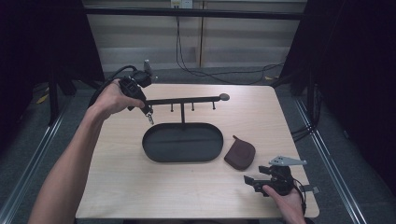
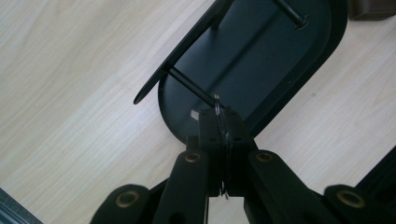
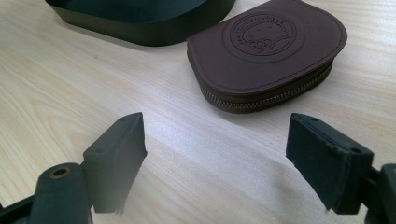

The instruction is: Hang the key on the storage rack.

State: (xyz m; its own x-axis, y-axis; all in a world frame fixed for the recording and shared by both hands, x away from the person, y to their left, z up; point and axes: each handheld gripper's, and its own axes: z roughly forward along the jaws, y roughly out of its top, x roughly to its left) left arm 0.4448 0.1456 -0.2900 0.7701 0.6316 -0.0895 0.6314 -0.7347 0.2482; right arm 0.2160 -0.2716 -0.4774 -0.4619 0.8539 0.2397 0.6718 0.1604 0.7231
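Oval black tray point(image 1: 154, 148), domed brown leather pouch point(image 1: 240, 155), pale woodgrain table point(image 1: 121, 186).

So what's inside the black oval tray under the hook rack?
The black oval metal tray holds just the thin black upright post of the hook rack, rising from its floor. The left tongs cover a small part of one end.

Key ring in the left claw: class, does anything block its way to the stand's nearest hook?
Nothing visible does. The left claw is shut on the key ring, whose top already sits at the tip of the nearest hook, above the black tray.
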